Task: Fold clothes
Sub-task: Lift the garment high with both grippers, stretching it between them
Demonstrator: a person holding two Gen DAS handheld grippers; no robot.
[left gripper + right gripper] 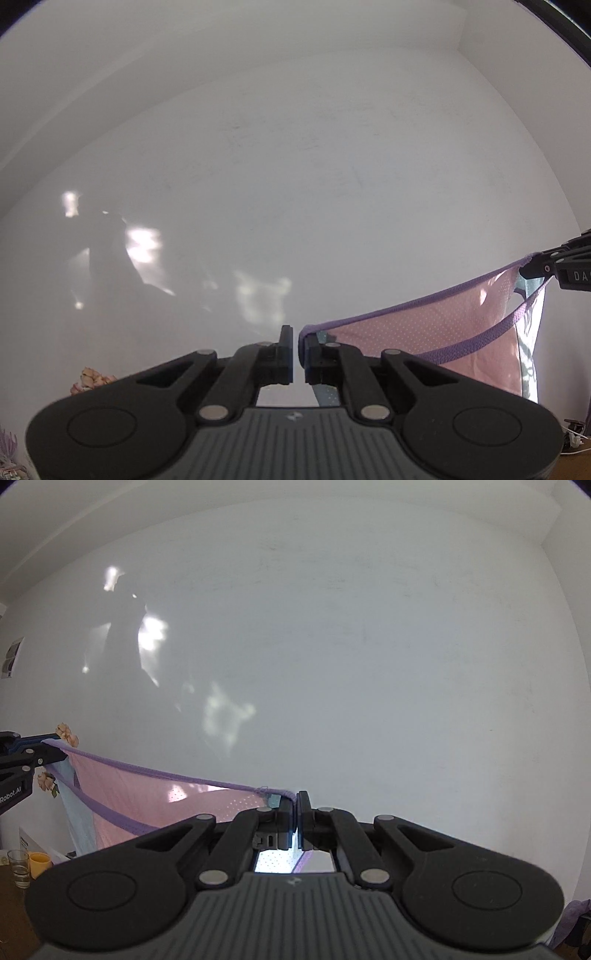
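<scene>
Soft daylight fills both views, flat and a bit hazy. The white wall [369, 646] carries broken sun patches [151, 635] and a dim shadow at about nine o'clock. Fisheye bending curves the edges, with dark corners. Sunlight glows through the pink cloth [424, 332].

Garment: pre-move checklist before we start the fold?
1. Left gripper shut on garment trim: ok.
2. Right gripper shut on the other end: ok.
3. Purple trim spanning between the grippers: ok, slight sag.
4. Garment lifted and hanging in front of the wall: ok.
5. Lower hem hanging free: cannot tell, hidden.
6. Surface to fold onto: cannot tell, barely in view.
</scene>
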